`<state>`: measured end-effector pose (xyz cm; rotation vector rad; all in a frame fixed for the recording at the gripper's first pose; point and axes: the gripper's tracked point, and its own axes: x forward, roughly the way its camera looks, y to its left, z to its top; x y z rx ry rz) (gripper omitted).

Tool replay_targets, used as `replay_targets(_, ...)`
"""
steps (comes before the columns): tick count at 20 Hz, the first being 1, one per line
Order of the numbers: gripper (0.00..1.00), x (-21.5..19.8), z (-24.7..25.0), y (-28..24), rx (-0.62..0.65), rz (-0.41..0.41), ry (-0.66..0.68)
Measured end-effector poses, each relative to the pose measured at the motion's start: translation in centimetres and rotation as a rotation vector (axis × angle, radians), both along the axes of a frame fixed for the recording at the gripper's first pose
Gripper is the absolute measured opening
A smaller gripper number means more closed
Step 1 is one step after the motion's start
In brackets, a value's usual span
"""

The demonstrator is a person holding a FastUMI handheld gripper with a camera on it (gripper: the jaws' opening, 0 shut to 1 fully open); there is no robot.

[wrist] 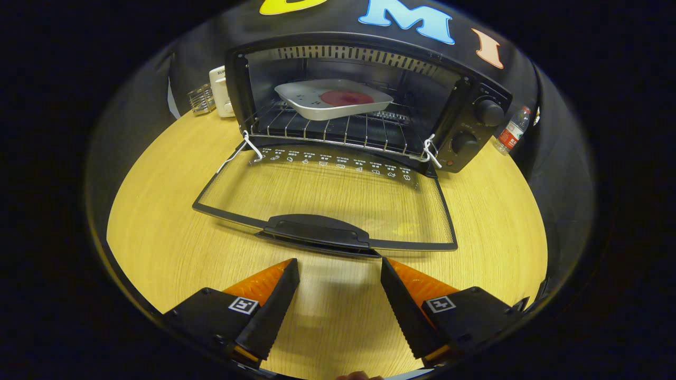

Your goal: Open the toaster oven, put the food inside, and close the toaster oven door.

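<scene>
A black toaster oven (475,132) stands on the wooden table beyond my fingers. Its glass door (327,195) lies folded down flat toward me, with the door handle (317,230) just ahead of my fingertips. Inside, on the wire rack (327,129), rests a white square tray (332,100) with a round red piece of food (347,97) on it. My gripper (339,266) hovers low over the table just short of the handle, open, with nothing between its fingers.
A white appliance (222,91) and a small clear glass holder (201,99) stand left of the oven. A plastic bottle (513,130) stands at its right. Two black knobs (488,112) are on the oven's right panel. Bare wooden tabletop (158,227) lies on both sides of the door.
</scene>
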<state>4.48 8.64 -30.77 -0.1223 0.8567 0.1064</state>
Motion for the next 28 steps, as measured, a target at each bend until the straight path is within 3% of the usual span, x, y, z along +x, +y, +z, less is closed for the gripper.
replay_targets(5,0.99,0.3,-0.1,-0.4,-0.012,-0.041,0.002)
replay_targets(18,0.98,-0.4,2.4,-0.5,-0.067,-0.037,-0.046)
replay_targets(28,0.99,0.3,8.7,0.6,0.046,-0.066,-0.189)
